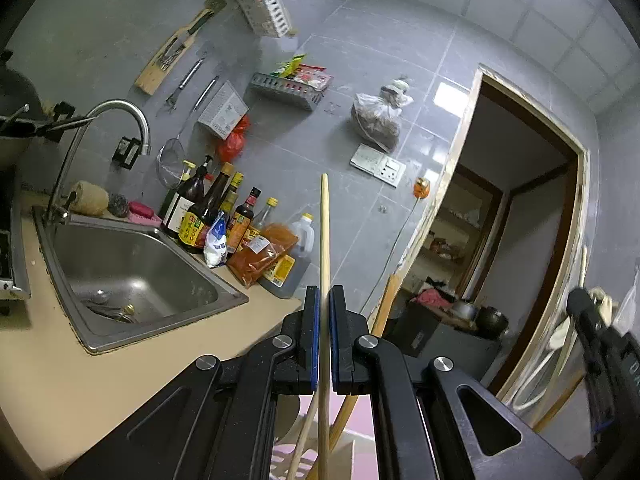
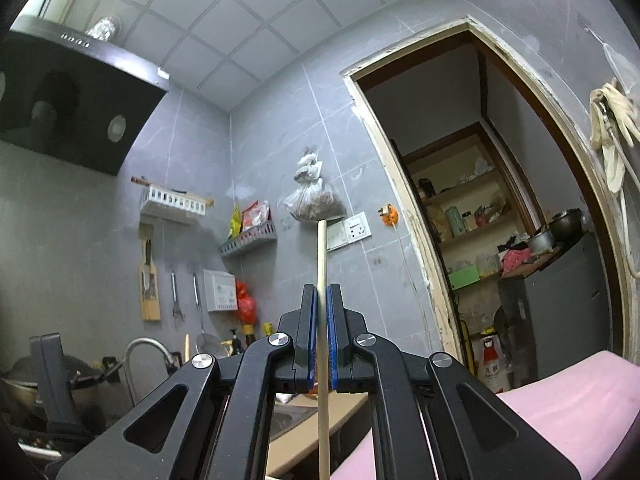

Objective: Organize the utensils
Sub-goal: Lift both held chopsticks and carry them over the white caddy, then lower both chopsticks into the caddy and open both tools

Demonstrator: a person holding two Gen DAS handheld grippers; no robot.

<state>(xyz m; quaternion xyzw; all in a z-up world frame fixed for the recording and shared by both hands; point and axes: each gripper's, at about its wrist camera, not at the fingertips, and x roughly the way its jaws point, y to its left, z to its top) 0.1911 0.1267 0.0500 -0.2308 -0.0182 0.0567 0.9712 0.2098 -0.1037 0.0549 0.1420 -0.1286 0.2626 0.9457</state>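
Where grey tiles (image 1: 360,208) back countertop (image 1: 52,384)

Bottle labels (image 1: 188,228) by the sink too blurred to read (likewise the wall box (image 1: 224,110))

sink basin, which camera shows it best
The left wrist view: the steel sink shows whole, with basin, drain and faucet above it. The right wrist view shows only the faucet's curve and a sliver of the sink behind the right claw.
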